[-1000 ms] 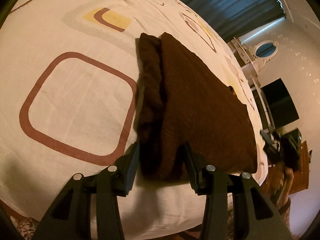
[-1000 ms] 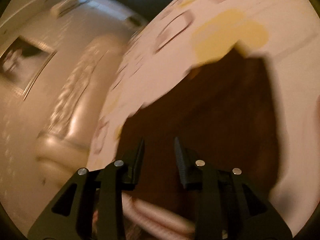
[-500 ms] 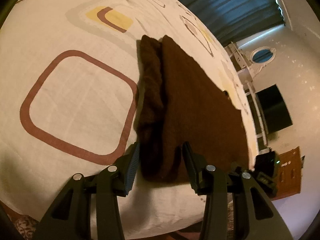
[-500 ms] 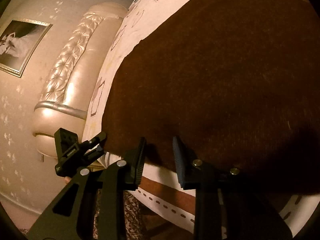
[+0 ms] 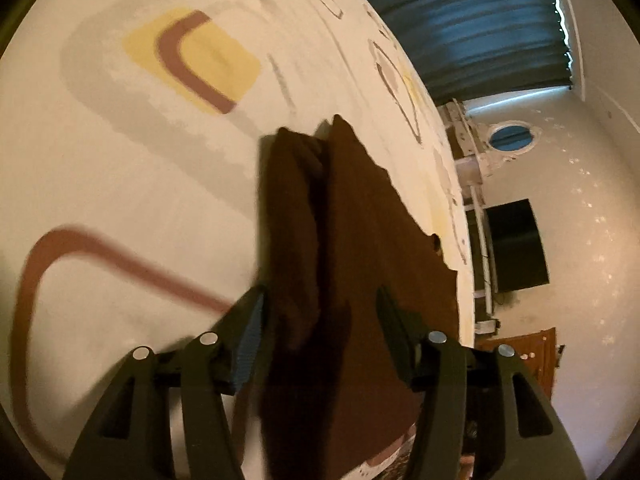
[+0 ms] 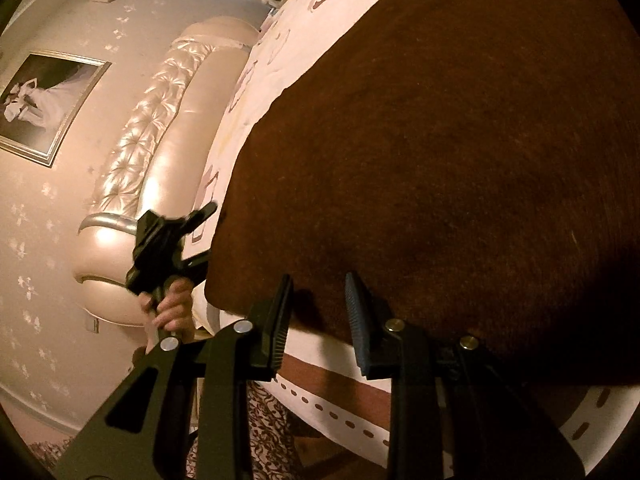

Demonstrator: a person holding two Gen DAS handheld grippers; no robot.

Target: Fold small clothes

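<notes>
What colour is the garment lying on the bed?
Dark brown garment, plain, no print; the right wrist view shows it best.

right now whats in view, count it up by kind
brown cloth: 1
bed: 1
tools: 2, left and right
hand: 1
framed picture: 1
curtain: 1
total: 7
</notes>
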